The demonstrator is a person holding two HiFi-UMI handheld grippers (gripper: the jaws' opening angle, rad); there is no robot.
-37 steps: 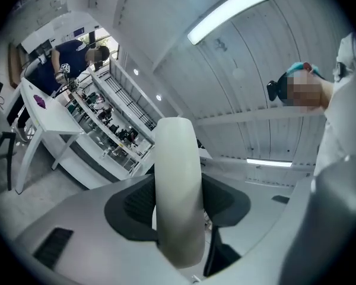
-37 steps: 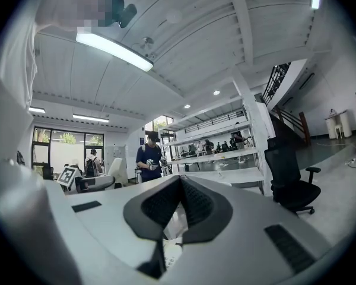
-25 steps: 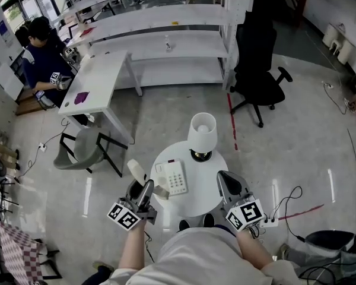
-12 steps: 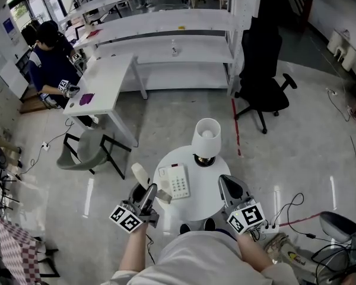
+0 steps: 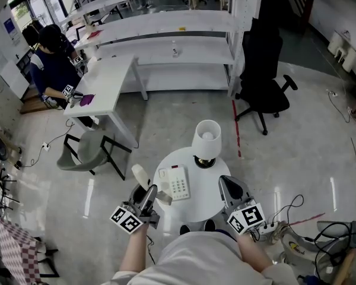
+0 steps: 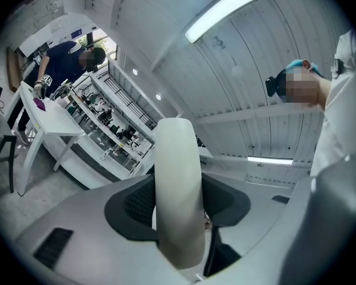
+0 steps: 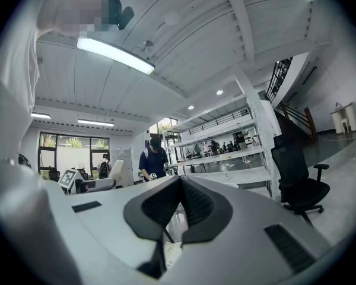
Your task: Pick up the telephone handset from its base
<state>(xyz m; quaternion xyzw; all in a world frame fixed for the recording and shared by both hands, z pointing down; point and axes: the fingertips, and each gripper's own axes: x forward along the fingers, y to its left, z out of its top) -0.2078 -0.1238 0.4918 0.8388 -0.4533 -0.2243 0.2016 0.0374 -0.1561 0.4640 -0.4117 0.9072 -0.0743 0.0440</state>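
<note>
The cream telephone handset (image 5: 139,174) is off its base, held out past the table's left rim with my left gripper (image 5: 148,190) shut on its middle. In the left gripper view the handset (image 6: 178,200) stands upright between the dark pads. The white telephone base (image 5: 177,182) with its keypad lies on the left part of the small round white table (image 5: 209,186). My right gripper (image 5: 228,186) hovers over the table's near right edge. In the right gripper view its pads (image 7: 193,203) meet at the tips and there is nothing in them.
A white table lamp (image 5: 205,138) stands at the table's far side. A grey chair (image 5: 85,151) and a white desk (image 5: 107,81) with a seated person (image 5: 53,64) are at the left. A black office chair (image 5: 264,91) is at the right, shelving (image 5: 178,37) behind, cables (image 5: 293,218) on the floor.
The head camera has shifted a little, so the whole scene sits slightly differently in the frame. Both grippers and the held handset have kept their places by the table.
</note>
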